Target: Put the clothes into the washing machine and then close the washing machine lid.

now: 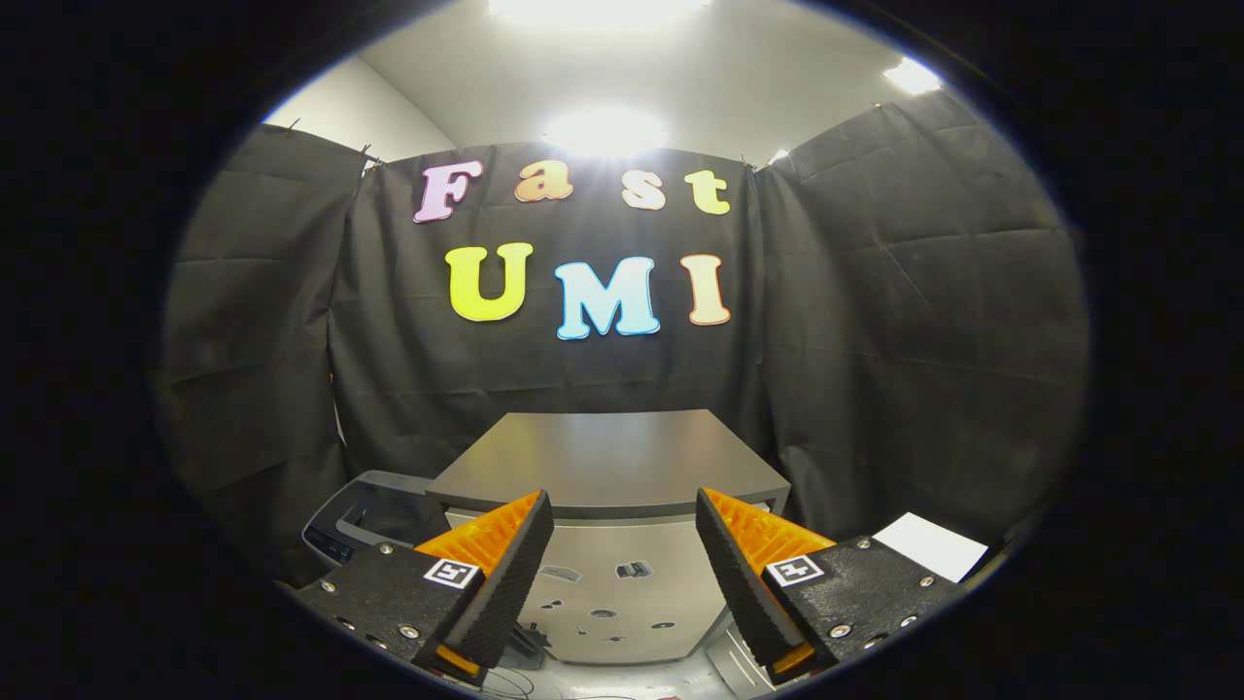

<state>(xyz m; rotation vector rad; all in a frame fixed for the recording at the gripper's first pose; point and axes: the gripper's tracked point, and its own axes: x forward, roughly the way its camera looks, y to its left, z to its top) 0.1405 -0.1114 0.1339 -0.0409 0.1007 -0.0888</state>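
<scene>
Both fingers of the gripper (624, 559) stand spread wide apart with nothing held between them. Between and just beyond them sits a grey box-shaped washing machine (622, 583) whose flat grey lid (607, 457) lies level on top, shut as far as the view tells; a few small dark marks dot its pale front panel. To the left of the left finger rests a dark bluish-grey rounded plastic basket (364, 515), its contents too dim to tell. Near the right finger lies a flat white sheet (931, 546). Black cloth walls (923, 321) hang behind the machine.
</scene>
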